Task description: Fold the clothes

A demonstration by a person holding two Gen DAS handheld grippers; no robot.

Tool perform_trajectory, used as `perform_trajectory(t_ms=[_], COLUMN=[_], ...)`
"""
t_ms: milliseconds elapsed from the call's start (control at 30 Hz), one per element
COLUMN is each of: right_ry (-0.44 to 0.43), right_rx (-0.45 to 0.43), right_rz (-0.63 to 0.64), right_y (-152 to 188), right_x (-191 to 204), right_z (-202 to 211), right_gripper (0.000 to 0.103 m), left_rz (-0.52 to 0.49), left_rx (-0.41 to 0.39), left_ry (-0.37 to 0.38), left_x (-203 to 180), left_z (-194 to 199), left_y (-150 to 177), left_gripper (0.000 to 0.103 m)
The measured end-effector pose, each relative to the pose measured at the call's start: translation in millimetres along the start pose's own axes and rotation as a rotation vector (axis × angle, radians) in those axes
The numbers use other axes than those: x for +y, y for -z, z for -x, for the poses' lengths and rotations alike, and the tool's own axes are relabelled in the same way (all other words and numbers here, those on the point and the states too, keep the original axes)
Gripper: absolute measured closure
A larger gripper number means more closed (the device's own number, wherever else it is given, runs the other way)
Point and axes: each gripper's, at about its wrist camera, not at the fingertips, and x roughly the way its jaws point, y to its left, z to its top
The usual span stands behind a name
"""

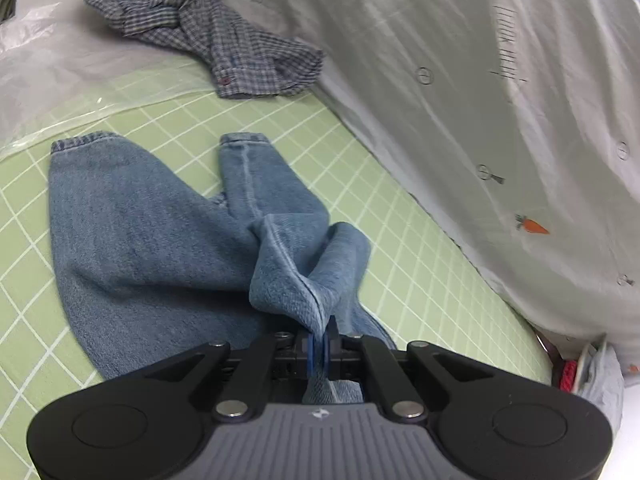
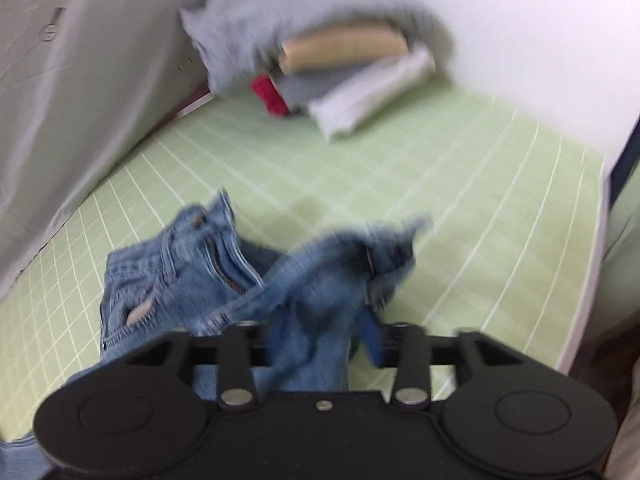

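A pair of blue jeans [image 1: 132, 240] lies on the green gridded mat [image 1: 360, 168], legs pointing away, cuffs at the far end. My left gripper [image 1: 320, 350] is shut on a bunched fold of the jeans' right side and lifts it a little off the mat. In the right wrist view the jeans' waistband [image 2: 192, 272] with open zipper and button lies just ahead. My right gripper [image 2: 320, 344] has the denim draped over and between its fingers; the view is blurred and the fingertips are hidden by cloth.
A crumpled blue checked shirt [image 1: 208, 36] lies at the far edge of the mat. A white carrot-print sheet [image 1: 500, 100] hangs along the right side. A pile of grey, tan, red and white clothes [image 2: 332, 68] sits at the far end in the right view.
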Motion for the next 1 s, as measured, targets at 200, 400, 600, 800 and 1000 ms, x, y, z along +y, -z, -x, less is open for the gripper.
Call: perform_trajectory(t_ms=[200, 400, 600, 800, 1000], right_ry=[-0.085, -0.08, -0.109, -0.104, -0.086], right_rx=[0.01, 0.096, 0.148, 0.231, 0.324], right_rz=[0.032, 0.128, 0.102, -0.031, -0.091], right_y=[-7, 2, 4, 5, 15], right_x=[33, 58, 67, 72, 71], right_z=[3, -14, -24, -35, -48], right_gripper=[0.037, 0.037, 0.032, 0.02, 0.013], left_rz=[-0.056, -0.165, -0.181, -0.254, -0.36], left_rx=[-0.022, -0.117, -0.156, -0.047, 0.085], left_ry=[-0.088, -0.222, -0.235, -0.116, -0.21], left_x=[-8, -26, -36, -78, -97], left_z=[-3, 11, 5, -48, -109], left_y=[-17, -32, -59, -55, -34], left_gripper=[0.07, 0.047, 0.04, 0.027, 0.024])
